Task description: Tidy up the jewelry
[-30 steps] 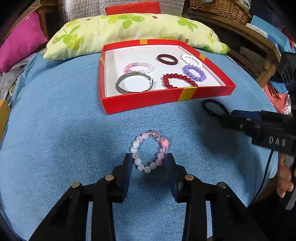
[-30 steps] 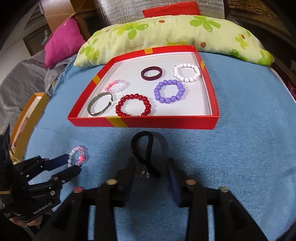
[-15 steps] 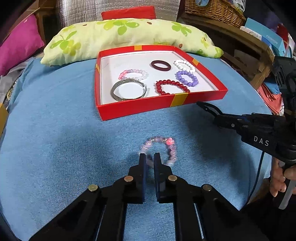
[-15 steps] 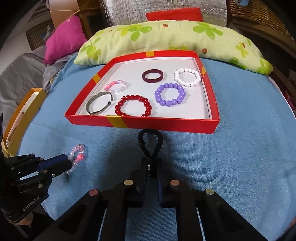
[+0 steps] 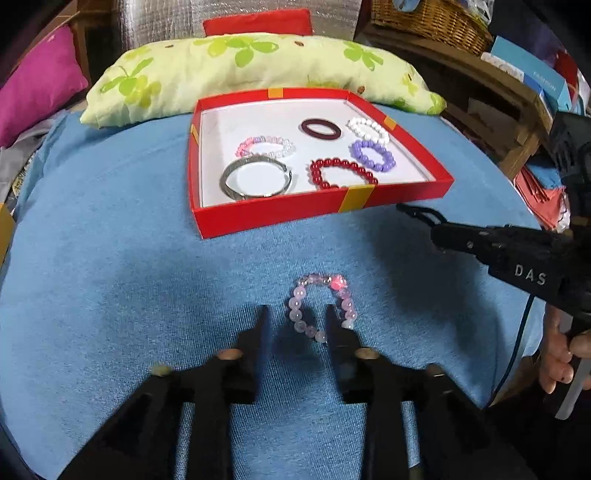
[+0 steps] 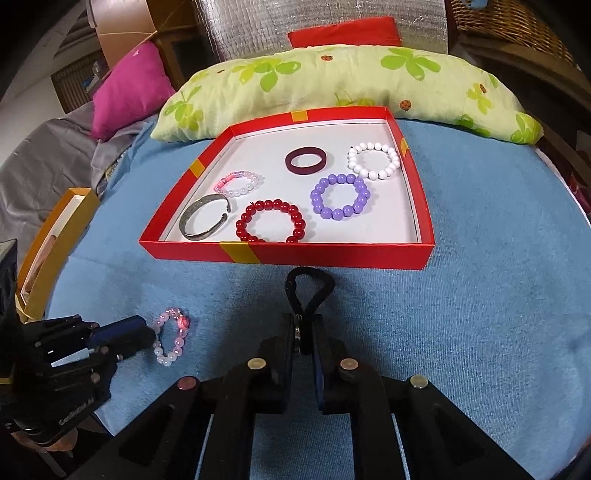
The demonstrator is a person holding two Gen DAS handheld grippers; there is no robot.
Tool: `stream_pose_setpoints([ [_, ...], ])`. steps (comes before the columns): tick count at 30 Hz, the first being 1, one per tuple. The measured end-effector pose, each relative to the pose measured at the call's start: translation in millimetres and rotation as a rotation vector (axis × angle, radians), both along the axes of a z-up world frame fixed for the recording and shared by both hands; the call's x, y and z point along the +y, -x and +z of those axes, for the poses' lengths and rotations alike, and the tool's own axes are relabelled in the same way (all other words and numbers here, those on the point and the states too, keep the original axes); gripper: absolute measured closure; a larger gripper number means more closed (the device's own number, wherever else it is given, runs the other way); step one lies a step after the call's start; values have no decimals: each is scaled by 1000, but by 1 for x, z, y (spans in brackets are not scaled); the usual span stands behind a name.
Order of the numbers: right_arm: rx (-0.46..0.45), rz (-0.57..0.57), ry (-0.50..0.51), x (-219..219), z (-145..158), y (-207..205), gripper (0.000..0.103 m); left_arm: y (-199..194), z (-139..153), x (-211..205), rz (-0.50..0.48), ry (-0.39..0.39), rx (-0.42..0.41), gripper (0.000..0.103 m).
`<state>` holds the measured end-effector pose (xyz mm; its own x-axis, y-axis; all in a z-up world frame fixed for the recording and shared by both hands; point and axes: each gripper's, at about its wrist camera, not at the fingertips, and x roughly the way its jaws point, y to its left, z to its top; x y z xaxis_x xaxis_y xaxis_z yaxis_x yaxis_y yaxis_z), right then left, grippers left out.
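Landmark: red box (image 5: pixel 258 218), shallow, white-floored, yellow tape marks on its walls, lying on the blue cloth (image 5: pixel 110 277) of the table.

Inside the red box:
- silver cuff bangle (image 5: pixel 256 180), near-left corner by the front wall.
- pink-and-white bead bracelet (image 5: pixel 266 146), just behind the bangle.
- dark red bead bracelet (image 5: pixel 343 173), against the front wall, right of the bangle.
- purple bead bracelet (image 5: pixel 373 156), behind and right of the dark red one.
- white bead bracelet (image 5: pixel 368 129), toward the far-right corner.
- maroon ring band (image 5: pixel 320 129), far side, middle.

Outside the red box, on the blue cloth:
- pale pink bead bracelet (image 5: pixel 321 306), one bead glowing red, lying well in front of the box's front wall. The left gripper (image 5: pixel 295 317) is at it with jaws apart; the right-hand finger sits inside the loop, so the jaws straddle the bracelet's left arc. Not clamped.
- black hair tie (image 6: pixel 308 291), its loop just short of the box's front wall, near the middle. The right gripper (image 6: pixel 304 332) has its jaws drawn together on the tie's near end, where a small metal piece shows.

Behind the red box: green clover-print pillow (image 6: pixel 332 85), touching the far wall; magenta cushion (image 6: pixel 129 88) to the far left; red cushion (image 6: pixel 343 33) beyond the pillow.

Left of the red box: yellow box (image 6: pixel 55 236), at the cloth's edge.
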<state>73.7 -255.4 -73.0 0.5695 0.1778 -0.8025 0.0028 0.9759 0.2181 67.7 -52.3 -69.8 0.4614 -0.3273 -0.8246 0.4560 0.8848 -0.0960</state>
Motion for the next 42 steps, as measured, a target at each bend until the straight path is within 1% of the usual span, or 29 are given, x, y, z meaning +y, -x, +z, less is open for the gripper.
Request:
stream_pose_setpoints([
  [1,1,-2,-2,-1,0,0,93,1,1,-1,1,-4,-10,56],
  [2,3,-4,-3,-2,-1,0,93,2,2,-3,-6,-6,-18,55],
  [5,7,-7,-3,-3,-2,0,93,3,-2,-8,-25,-7,1,54],
  [9,16,-5,-3,-1,-4,-1,93,0,-12,-19,-38,-35,16,53],
  [12,17,1,-1,1,-4,-2,93,-1,-15,-24,-31,-38,-5,54],
  [13,16,2,1,1,-4,-1,93,-2,-14,-24,-30,-28,-9,69],
  [15,15,4,1,2,-4,-1,93,-3,-14,-23,-34,-11,-2,87],
  [22,0,-3,-11,-1,0,1,93,-1,-8,-21,-36,4,-8,87],
  [25,-9,9,-20,1,3,2,93,2,-2,-19,-33,2,-24,87],
  [31,-39,43,-37,7,10,6,93,6,16,-12,-17,21,-69,87],
  [35,-59,60,-61,9,16,9,93,6,27,-5,10,26,-107,87],
  [42,-124,84,-95,15,29,11,93,4,37,4,53,30,-141,87],
])
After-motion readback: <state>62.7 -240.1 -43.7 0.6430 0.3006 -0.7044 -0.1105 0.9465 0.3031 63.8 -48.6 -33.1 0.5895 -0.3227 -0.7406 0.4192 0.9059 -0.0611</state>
